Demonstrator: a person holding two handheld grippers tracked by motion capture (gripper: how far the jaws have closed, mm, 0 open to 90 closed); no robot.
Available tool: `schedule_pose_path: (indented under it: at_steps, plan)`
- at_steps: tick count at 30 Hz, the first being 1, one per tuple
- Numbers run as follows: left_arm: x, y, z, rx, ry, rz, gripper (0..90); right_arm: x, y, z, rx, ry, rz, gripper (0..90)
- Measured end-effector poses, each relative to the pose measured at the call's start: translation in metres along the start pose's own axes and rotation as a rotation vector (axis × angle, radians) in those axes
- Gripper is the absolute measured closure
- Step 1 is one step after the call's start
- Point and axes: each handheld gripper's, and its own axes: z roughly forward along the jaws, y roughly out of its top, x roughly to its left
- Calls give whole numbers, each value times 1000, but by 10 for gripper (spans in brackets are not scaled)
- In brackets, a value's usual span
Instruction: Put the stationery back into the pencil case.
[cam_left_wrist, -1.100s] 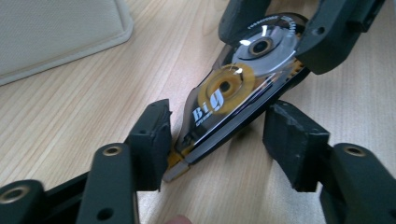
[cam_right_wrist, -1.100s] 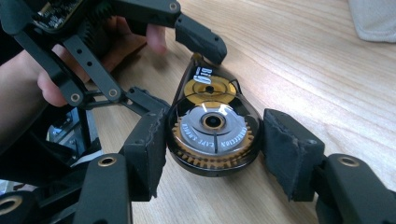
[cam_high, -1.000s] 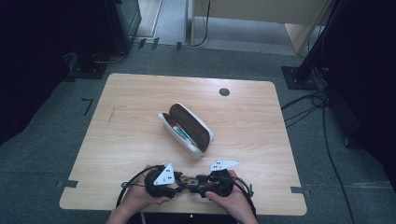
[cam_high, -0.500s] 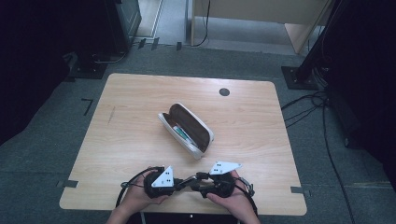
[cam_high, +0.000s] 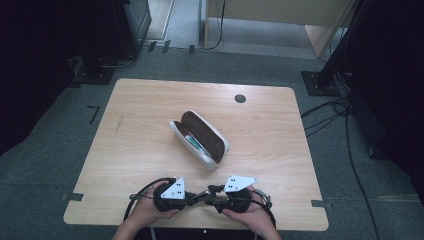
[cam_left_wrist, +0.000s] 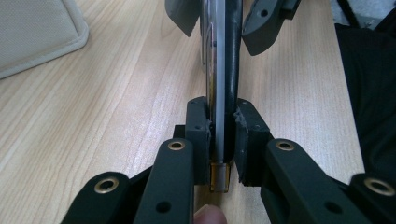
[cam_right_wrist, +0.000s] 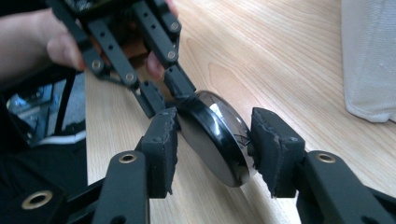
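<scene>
Down at the near edge of the table (cam_high: 150, 125), both grippers hold a pair of sunglasses (cam_right_wrist: 215, 135) between them. The left gripper (cam_left_wrist: 219, 135) is clamped on the folded frame; the right gripper (cam_right_wrist: 212, 149) straddles a dark lens, its pads close around it but whether they press I cannot tell. Compared with a second ago the hands have barely shifted. The open glasses case (cam_high: 200, 137) waits mid-table, well apart, so stowing them looks like the next step.
</scene>
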Motion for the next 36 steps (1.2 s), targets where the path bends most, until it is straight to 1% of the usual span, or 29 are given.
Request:
schedule_pose_path:
  at_steps: [4, 7, 9, 11, 12, 13, 14, 16, 18, 19, 21, 24, 26, 27, 29, 30, 31, 33, 35, 36]
  plan:
    - [1, 0, -1, 4, -8, 8, 786, 0, -2, 0, 11, 8, -41, 567]
    - [1, -1, -1, 1, -6, 3, 767, 1, -2, -1, 26, 9, -71, 615]
    - [2, -2, -2, 4, 9, 4, 726, 1, -2, -2, 39, 19, -78, 667]
    - [3, -3, -3, 1, 23, -6, 687, 1, -2, -2, 46, 37, -80, 701]
    - [3, -3, -3, 4, 37, -9, 663, 1, -2, -2, 49, 44, -81, 716]
    - [3, -3, -3, 5, 46, -17, 627, 2, -2, -1, 51, 54, -77, 731]
    - [3, -3, -3, 5, 56, -23, 609, 3, -1, 0, 54, 56, -83, 736]
    - [3, -4, -4, 6, 75, -34, 588, 4, 0, 0, 59, 48, -75, 739]
    - [3, -4, -5, 11, 89, -36, 560, 5, 1, -1, 63, 30, -79, 740]
    - [2, -4, -6, 15, 102, -38, 537, 6, 1, -1, 65, 26, -82, 740]
    - [2, -5, -7, 20, 134, -51, 474, 6, 2, -2, 66, 3, -78, 740]
    - [4, -6, -11, 12, 162, -70, 395, 6, 3, -5, 56, -7, -80, 740]
    - [5, -9, -16, 4, 180, -93, 344, 6, 4, -7, 44, -19, -75, 740]
    - [5, -10, -18, -1, 193, -98, 296, 7, 5, -7, 40, -25, -70, 740]
    - [5, -13, -23, 0, 233, -109, 213, 8, 7, -9, 31, -28, -72, 740]
    - [6, -15, -25, -2, 249, -121, 160, 8, 9, -10, 28, -29, -75, 740]
    - [7, -17, -28, -7, 259, -135, 131, 9, 10, -11, 24, -36, -75, 740]
    - [8, -20, -33, -15, 280, -160, 100, 11, 13, -12, 9, -42, -69, 740]
    - [11, -24, -38, -21, 274, -191, 32, 14, 16, -15, -4, -55, -74, 740]
    - [11, -25, -40, -17, 287, -205, 0, 15, 18, -16, -9, -55, -81, 740]
